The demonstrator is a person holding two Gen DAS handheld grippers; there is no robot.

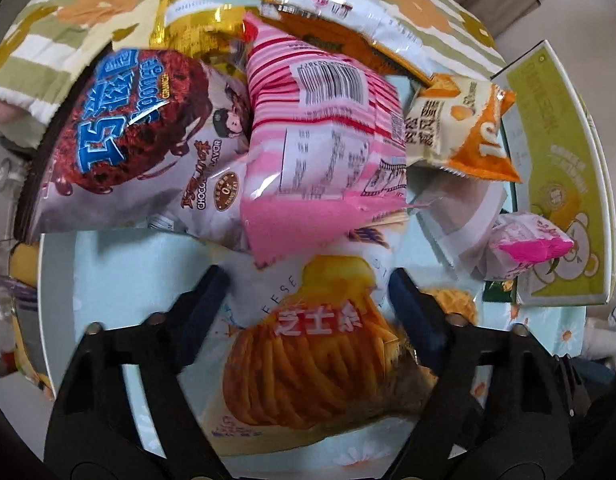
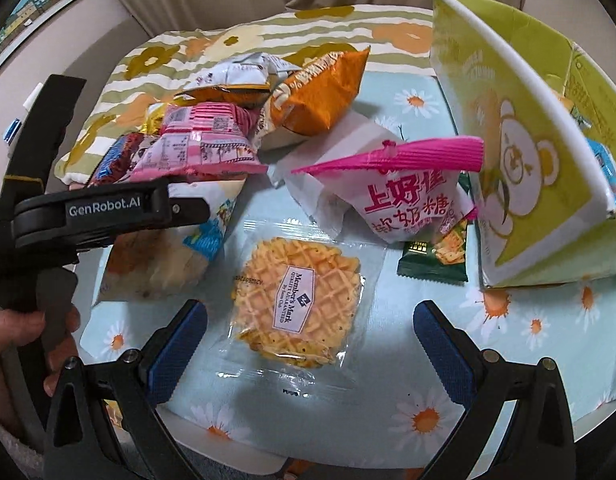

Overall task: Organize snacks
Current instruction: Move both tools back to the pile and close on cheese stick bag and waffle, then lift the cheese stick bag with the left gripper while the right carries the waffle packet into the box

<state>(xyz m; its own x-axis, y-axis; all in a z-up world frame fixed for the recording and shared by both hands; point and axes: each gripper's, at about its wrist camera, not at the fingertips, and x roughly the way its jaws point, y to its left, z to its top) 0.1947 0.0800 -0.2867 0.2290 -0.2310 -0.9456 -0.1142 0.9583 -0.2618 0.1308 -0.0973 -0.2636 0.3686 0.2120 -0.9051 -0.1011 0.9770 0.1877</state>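
Note:
My left gripper (image 1: 308, 292) is open, its fingers on either side of a cheese-stick snack bag (image 1: 308, 364) lying on the table; the bag also shows in the right wrist view (image 2: 168, 256) under the left gripper's body. Behind it are a pink striped bag (image 1: 324, 132), a chocolate sponge-crunch bag (image 1: 140, 140) and an orange bag (image 1: 468, 136). My right gripper (image 2: 312, 332) is open over a clear-wrapped waffle cracker (image 2: 300, 300). A pink-topped candy bag (image 2: 404, 196) and a small green cracker packet (image 2: 436, 256) lie beyond it.
A yellow-green cardboard box (image 2: 528, 148) with a bear print stands open at the right, also in the left wrist view (image 1: 560, 184). The table has a light blue daisy cloth (image 2: 528, 328). A flowered striped cushion (image 2: 244, 40) lies behind the snacks.

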